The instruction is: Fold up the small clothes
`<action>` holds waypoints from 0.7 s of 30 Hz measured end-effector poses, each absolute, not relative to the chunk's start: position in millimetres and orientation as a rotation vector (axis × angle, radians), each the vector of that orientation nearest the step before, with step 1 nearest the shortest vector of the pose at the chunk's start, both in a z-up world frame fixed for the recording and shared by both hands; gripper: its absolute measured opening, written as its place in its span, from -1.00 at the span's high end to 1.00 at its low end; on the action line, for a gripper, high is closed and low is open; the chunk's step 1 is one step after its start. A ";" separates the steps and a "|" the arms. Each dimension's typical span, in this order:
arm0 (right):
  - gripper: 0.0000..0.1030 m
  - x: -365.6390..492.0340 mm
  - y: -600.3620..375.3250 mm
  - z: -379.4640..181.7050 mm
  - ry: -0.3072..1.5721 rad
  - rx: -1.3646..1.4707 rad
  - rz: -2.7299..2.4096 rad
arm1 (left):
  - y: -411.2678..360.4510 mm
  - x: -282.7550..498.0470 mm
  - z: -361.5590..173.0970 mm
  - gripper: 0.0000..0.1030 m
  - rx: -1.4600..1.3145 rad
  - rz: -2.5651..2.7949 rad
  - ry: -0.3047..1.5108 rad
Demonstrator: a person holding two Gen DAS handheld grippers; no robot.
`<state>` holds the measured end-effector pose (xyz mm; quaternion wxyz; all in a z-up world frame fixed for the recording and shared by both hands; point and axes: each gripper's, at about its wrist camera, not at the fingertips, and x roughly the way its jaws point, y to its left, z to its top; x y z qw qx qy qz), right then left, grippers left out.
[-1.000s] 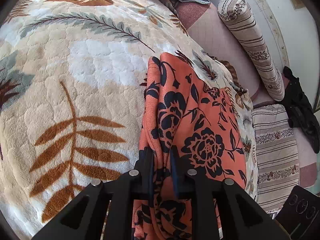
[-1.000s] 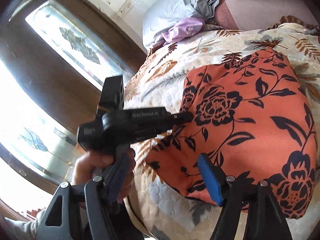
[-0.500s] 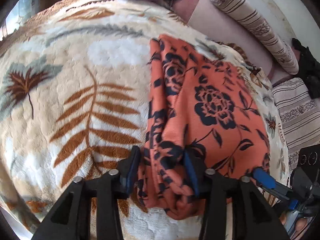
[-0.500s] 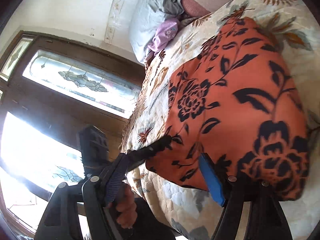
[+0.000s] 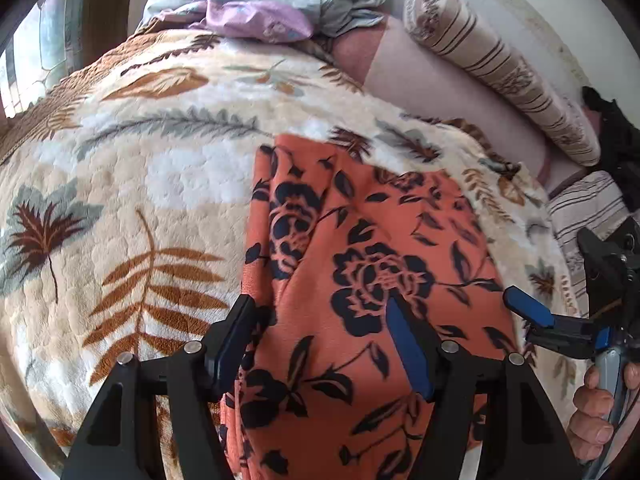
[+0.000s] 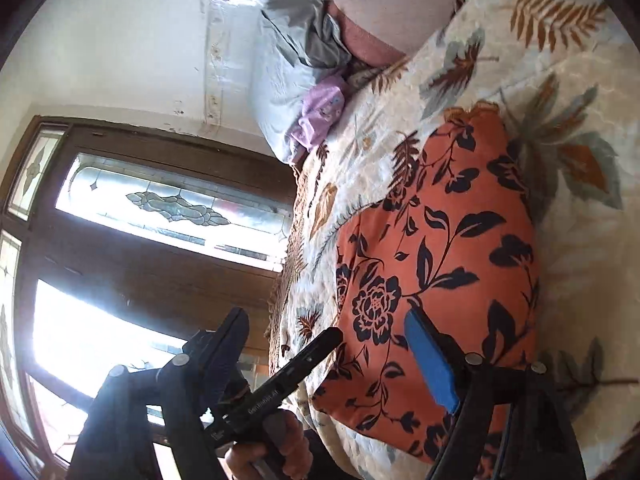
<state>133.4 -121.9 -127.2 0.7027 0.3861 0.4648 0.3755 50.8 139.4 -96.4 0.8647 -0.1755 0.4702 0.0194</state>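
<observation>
Two grippers work over one folded orange floral garment (image 5: 360, 280) that lies flat on the leaf-patterned blanket (image 5: 120, 200). At the left, the left gripper (image 5: 320, 332) has just been opening; its jaws stand wide above the garment's near edge, straddling the cloth without pressing it. At the right, the right gripper (image 6: 320, 344) has likewise been opening and stands wide beside the garment's right edge, gripping nothing.
</observation>
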 end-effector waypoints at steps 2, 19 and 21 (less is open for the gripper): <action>-0.39 159.8 -118.3 -167.7 1.175 0.827 0.701 | 140.5 51.6 -110.2 -0.33 -0.363 0.047 0.985; -0.45 194.7 -91.3 -129.9 1.069 0.605 0.669 | 148.5 49.0 -121.3 -0.56 -0.400 0.032 0.972; -0.42 212.2 -98.5 -155.0 1.137 0.610 0.584 | 148.3 50.7 -122.0 -0.56 -0.396 0.029 0.972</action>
